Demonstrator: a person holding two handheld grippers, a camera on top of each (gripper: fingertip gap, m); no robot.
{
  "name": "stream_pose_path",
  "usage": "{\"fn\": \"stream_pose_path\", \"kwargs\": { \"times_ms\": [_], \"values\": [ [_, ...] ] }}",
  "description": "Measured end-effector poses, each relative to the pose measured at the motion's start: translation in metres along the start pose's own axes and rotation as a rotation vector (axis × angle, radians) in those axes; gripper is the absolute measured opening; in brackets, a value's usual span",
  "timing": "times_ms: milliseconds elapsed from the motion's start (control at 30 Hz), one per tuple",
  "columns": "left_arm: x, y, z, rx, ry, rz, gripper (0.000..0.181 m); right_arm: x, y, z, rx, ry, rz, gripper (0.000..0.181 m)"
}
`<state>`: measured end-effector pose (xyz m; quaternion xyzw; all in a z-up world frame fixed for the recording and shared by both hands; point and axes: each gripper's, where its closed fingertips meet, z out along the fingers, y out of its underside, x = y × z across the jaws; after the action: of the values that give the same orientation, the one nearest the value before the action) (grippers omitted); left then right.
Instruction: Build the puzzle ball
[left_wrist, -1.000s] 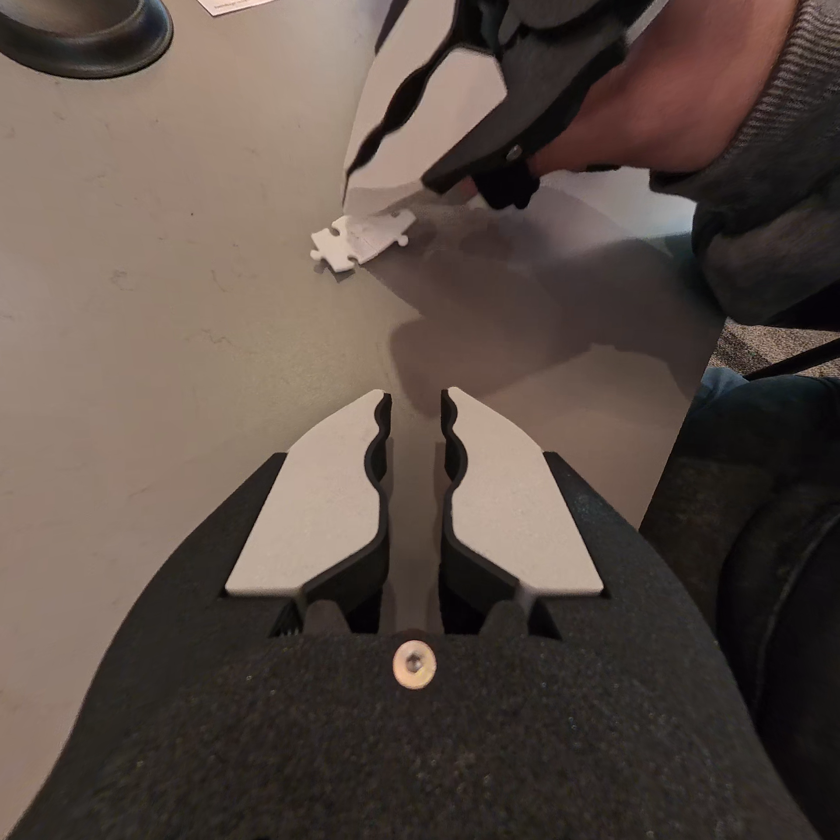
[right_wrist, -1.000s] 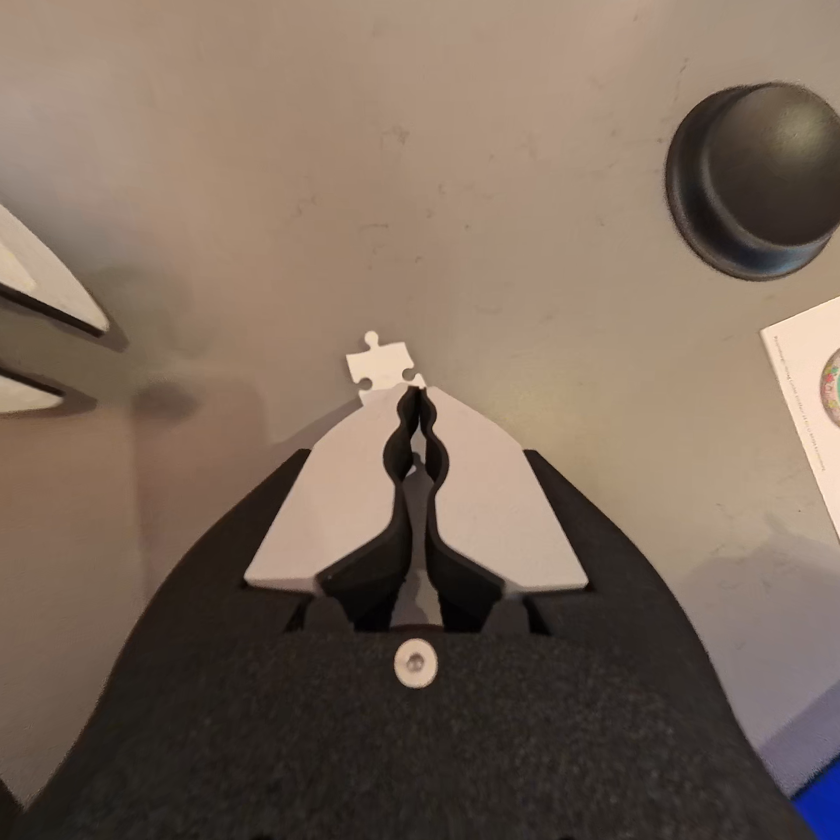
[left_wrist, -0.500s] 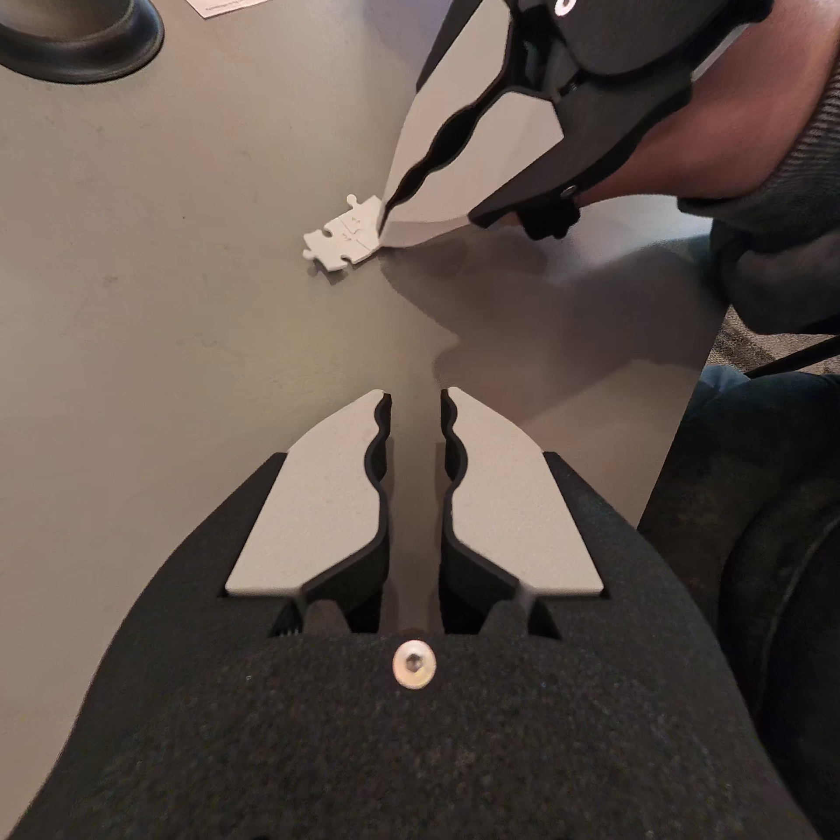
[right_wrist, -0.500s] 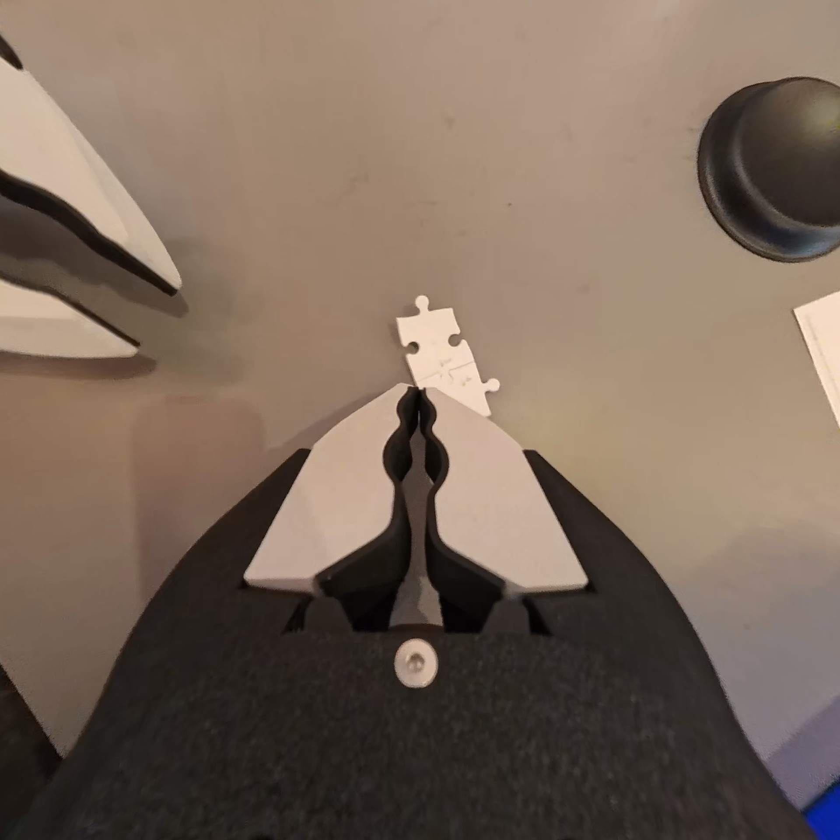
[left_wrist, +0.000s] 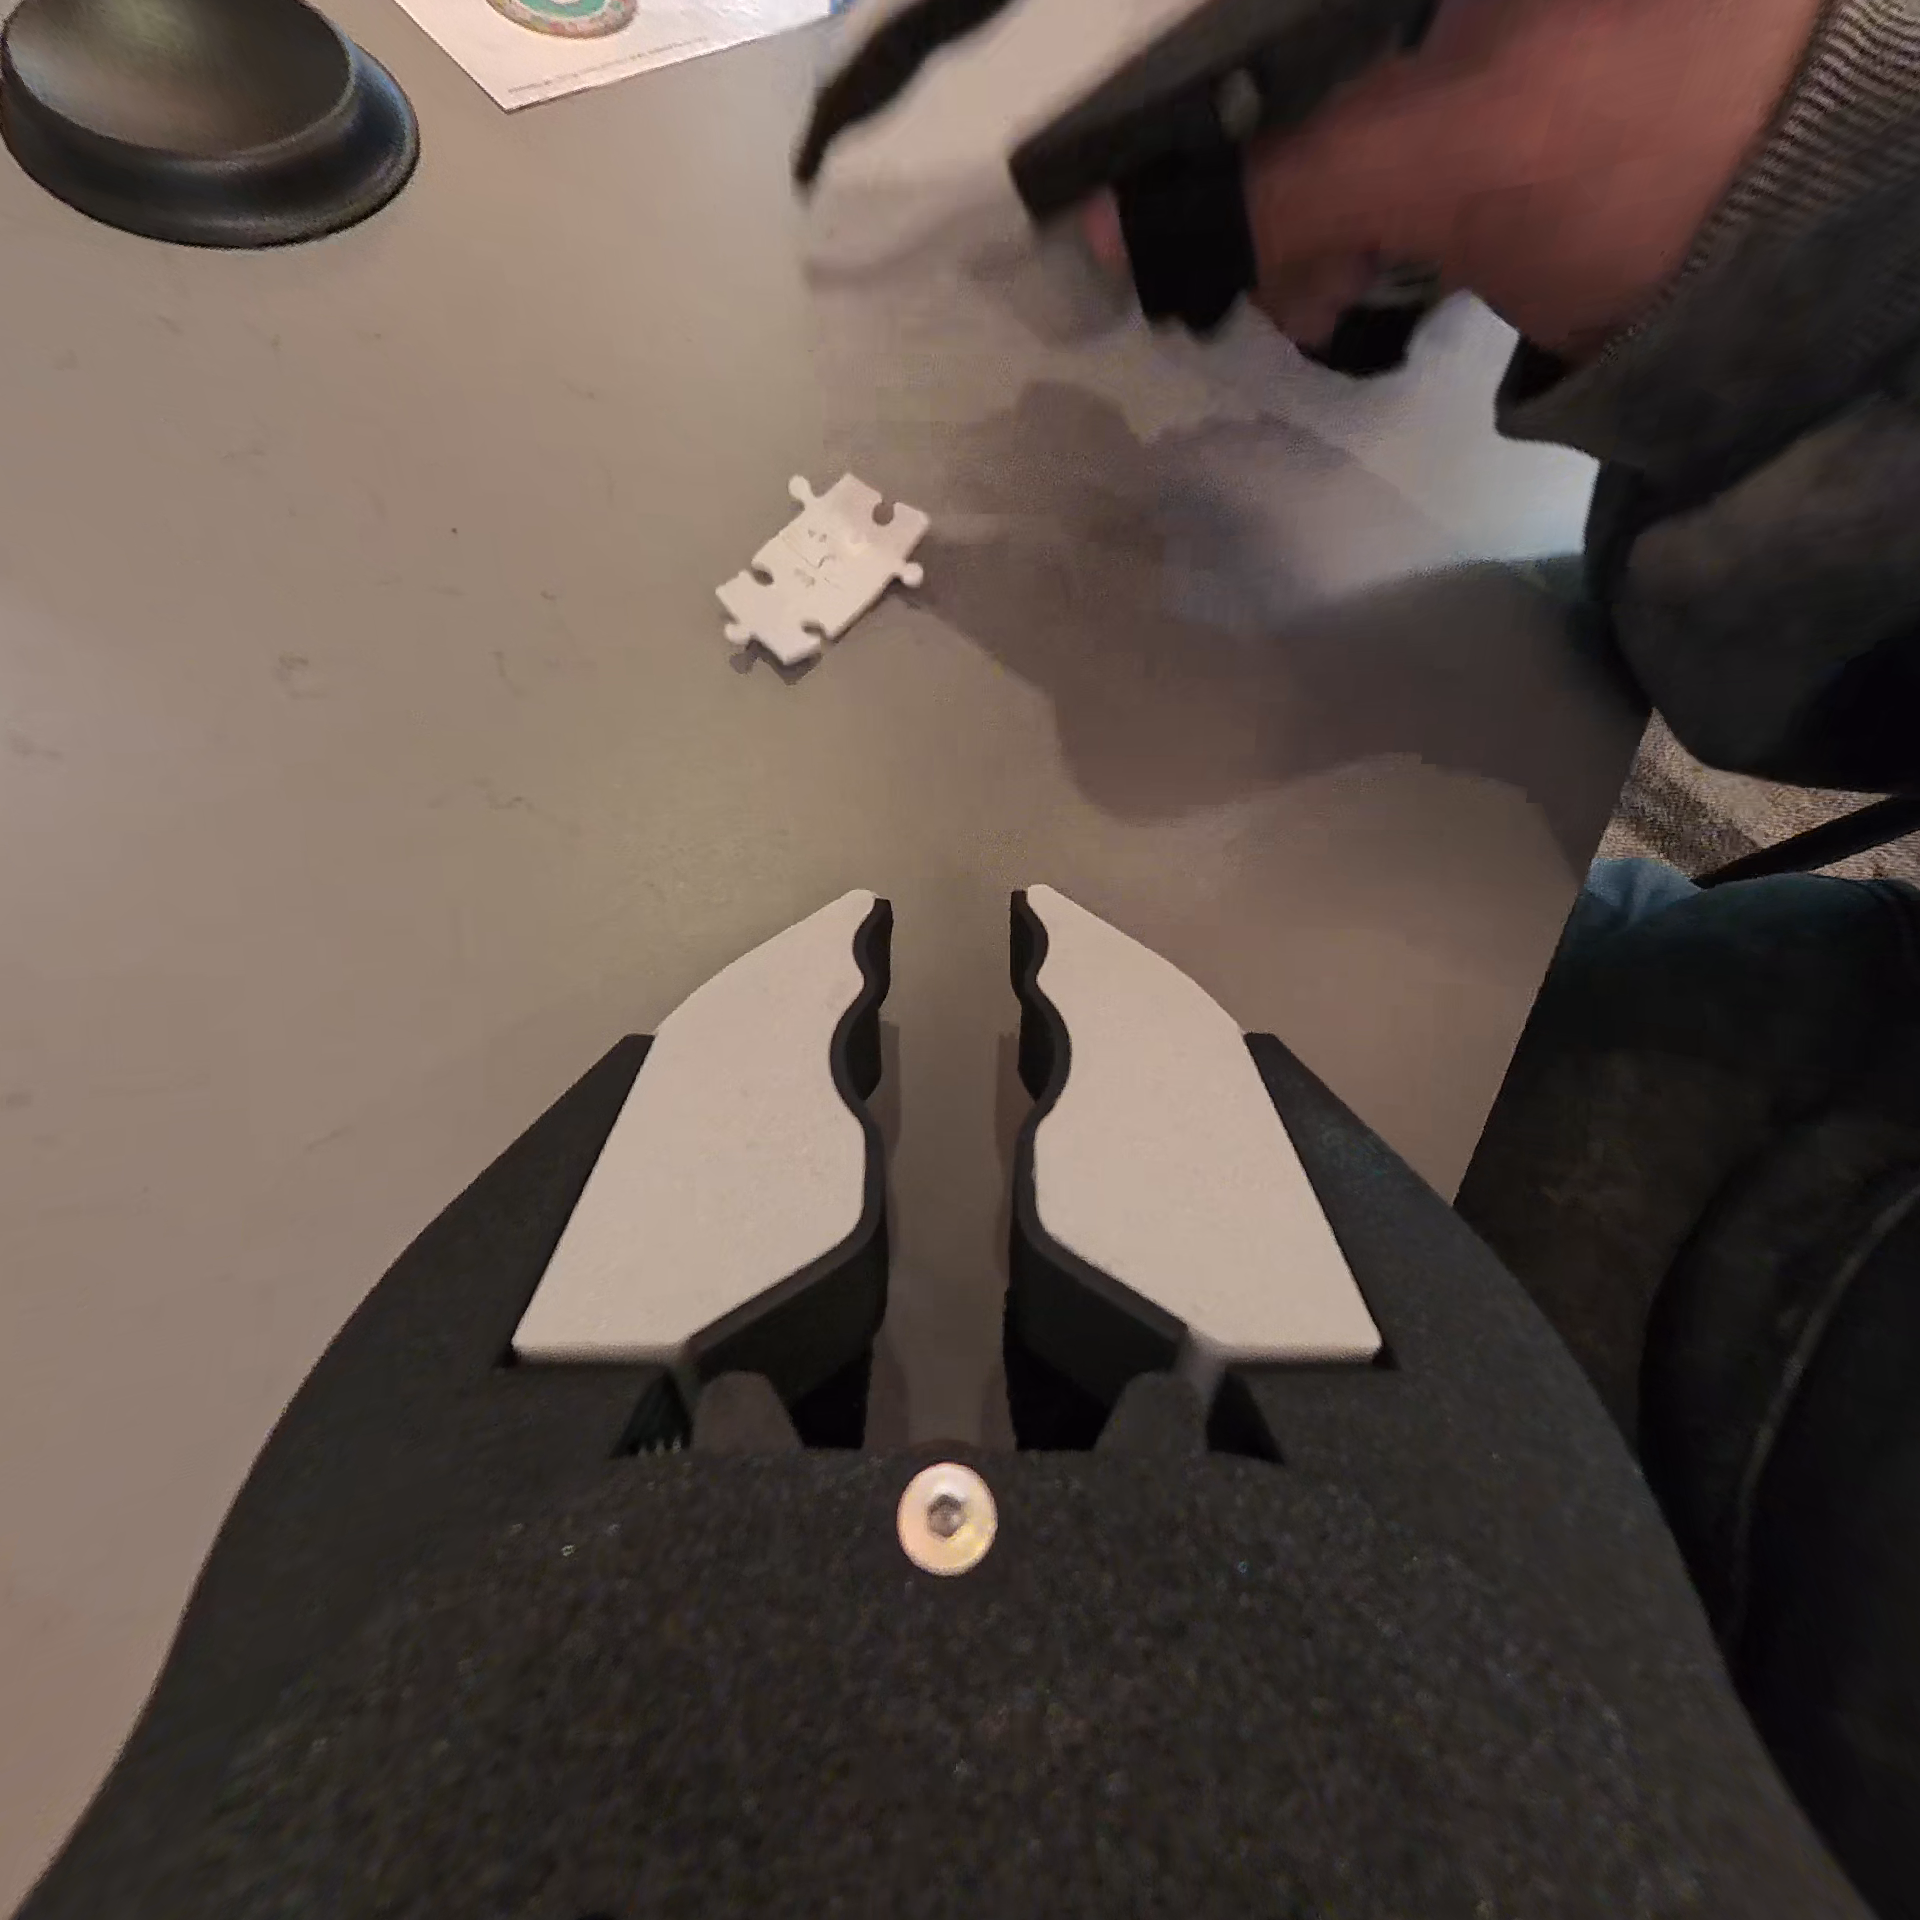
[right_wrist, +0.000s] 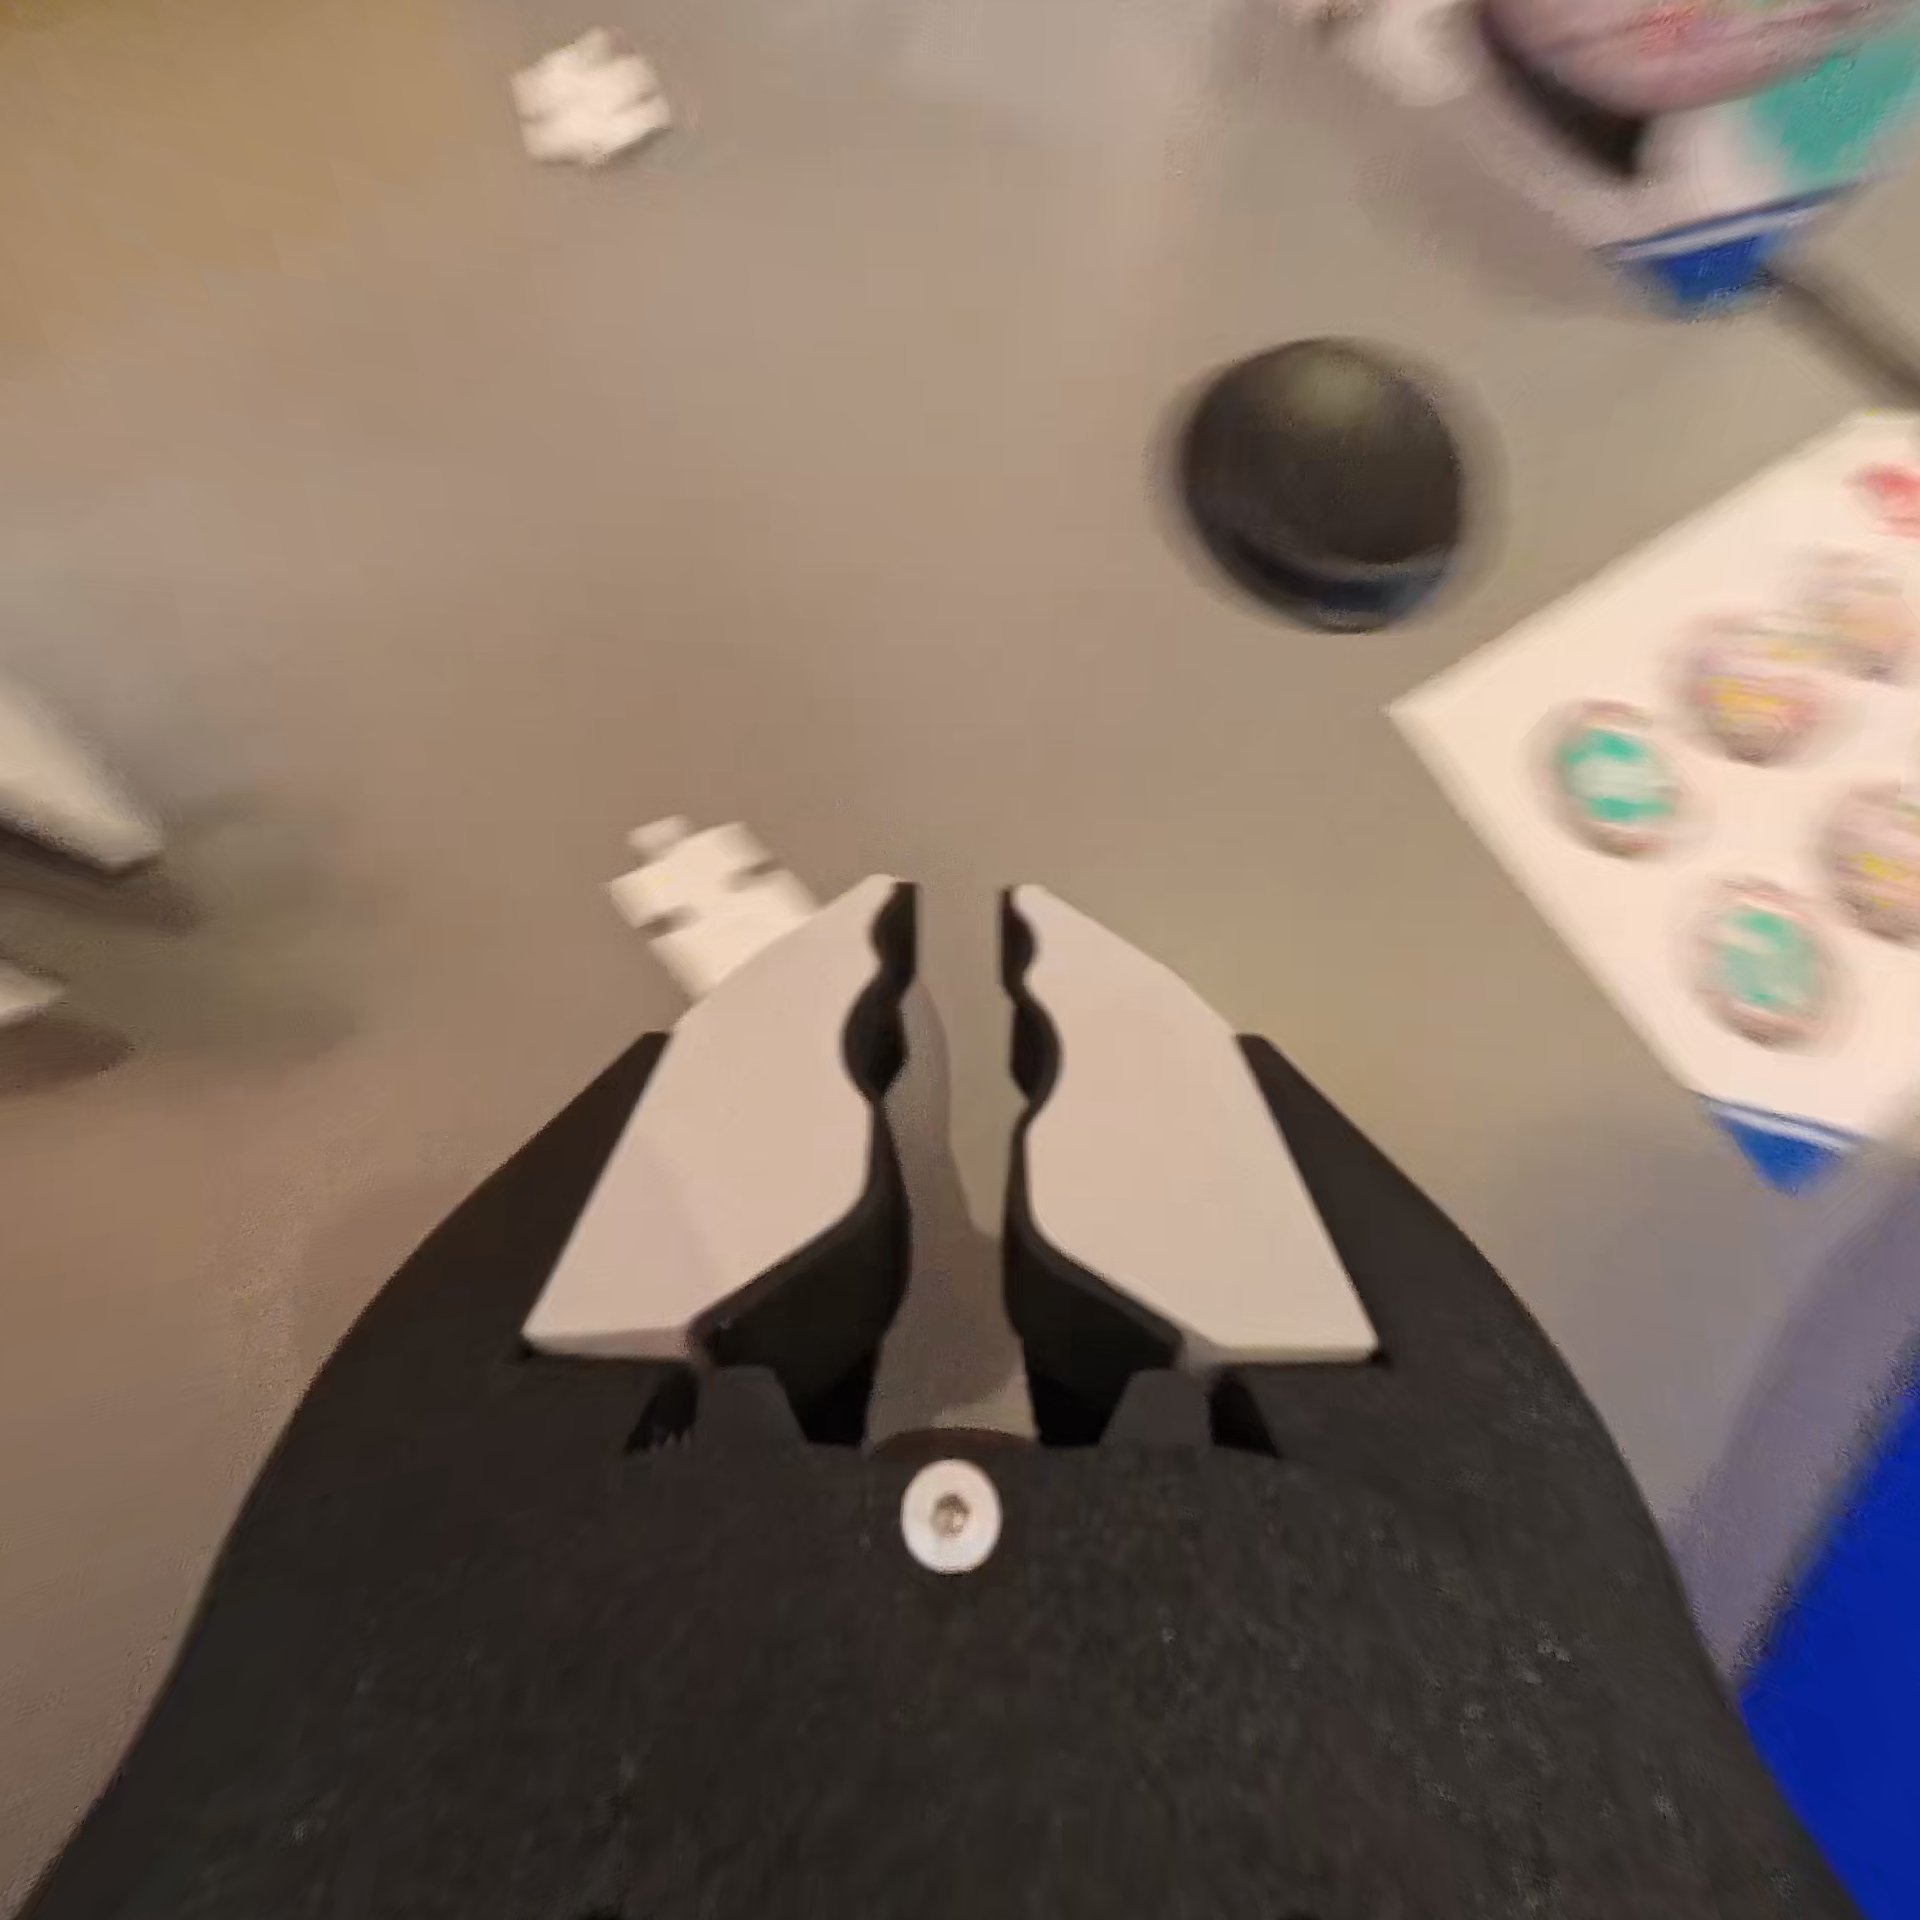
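A joined pair of white puzzle pieces (left_wrist: 823, 569) lies flat on the grey table (left_wrist: 416, 727). In the blurred right wrist view the pair (right_wrist: 712, 902) lies just left of my right gripper's fingertips. My left gripper (left_wrist: 951, 914) is open and empty, low over the table, short of the pieces. My right gripper (right_wrist: 958, 902) is open and empty; in the left wrist view it shows as a blur (left_wrist: 1039, 145) lifted above and right of the pieces. More white pieces (right_wrist: 590, 99) lie far back left.
A black dome-shaped stand (left_wrist: 197, 114) sits at the back of the table, also in the right wrist view (right_wrist: 1322, 480). A printed sheet (right_wrist: 1745, 790) and a coloured box (right_wrist: 1683, 135) lie to the right. The table edge (left_wrist: 1558, 935) and a person's legs are at right. The grippers' ends are close to 15 cm from one another.
My right gripper, shut and touching the joined pieces, has opened and pulled up and away fast. The pieces turned and slid a little. My left gripper has stayed open and still.
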<state>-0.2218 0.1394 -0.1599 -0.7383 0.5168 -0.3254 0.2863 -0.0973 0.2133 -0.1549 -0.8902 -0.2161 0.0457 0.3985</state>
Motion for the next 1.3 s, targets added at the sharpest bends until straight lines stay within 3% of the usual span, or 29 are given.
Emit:
{"fn": "stream_pose_path", "kwargs": {
  "times_ms": [100, 167, 233, 433, 500, 567, 700, 867, 900, 1000, 1033, 1167, 1300],
  "values": [
    [0.002, -0.004, -0.001, 0.022, 0.014, -0.011, 0.022, 0.090, -0.002, -0.004, 0.057, 0.258, 0.125, 0.043],
    [0.004, -0.005, 0.000, 0.020, 0.022, -0.011, 0.022, 0.126, 0.009, 0.011, 0.005, 0.301, 0.209, 0.057],
    [0.005, -0.005, 0.001, 0.016, 0.023, -0.006, 0.022, 0.146, 0.019, 0.030, -0.065, 0.309, 0.311, 0.073],
    [0.002, -0.005, -0.001, 0.021, 0.020, -0.013, 0.022, 0.165, 0.030, 0.055, -0.129, 0.351, 0.442, 0.087],
    [-0.001, -0.004, -0.001, 0.022, 0.024, -0.025, 0.022, 0.166, 0.030, 0.055, -0.115, 0.355, 0.460, 0.084],
    [-0.002, -0.003, -0.001, 0.021, 0.029, -0.035, 0.022, 0.166, 0.030, 0.053, -0.109, 0.357, 0.458, 0.066],
    [-0.002, -0.003, -0.001, 0.020, 0.029, -0.033, 0.022, 0.167, 0.034, 0.047, -0.127, 0.373, 0.387, 0.000],
    [-0.003, -0.004, -0.003, 0.024, 0.024, -0.028, 0.021, 0.167, 0.025, 0.045, -0.113, 0.356, 0.313, 0.002],
    [-0.003, -0.004, -0.003, 0.024, 0.024, -0.029, 0.022, 0.169, 0.016, 0.042, -0.075, 0.374, 0.300, 0.019],
    [-0.001, -0.003, -0.002, 0.018, 0.032, -0.032, 0.022, 0.179, 0.008, 0.052, -0.098, 0.414, 0.328, 0.101],
    [0.000, -0.002, -0.001, 0.015, 0.036, -0.031, 0.022, 0.182, 0.010, 0.060, -0.124, 0.420, 0.343, 0.113],
    [0.003, -0.003, 0.000, 0.010, 0.031, -0.014, 0.022, 0.194, 0.013, 0.079, -0.160, 0.428, 0.460, 0.132],
    [0.002, -0.004, -0.003, 0.016, 0.029, -0.017, 0.022, 0.194, 0.017, 0.081, -0.155, 0.385, 0.519, 0.125]
  ]
}}
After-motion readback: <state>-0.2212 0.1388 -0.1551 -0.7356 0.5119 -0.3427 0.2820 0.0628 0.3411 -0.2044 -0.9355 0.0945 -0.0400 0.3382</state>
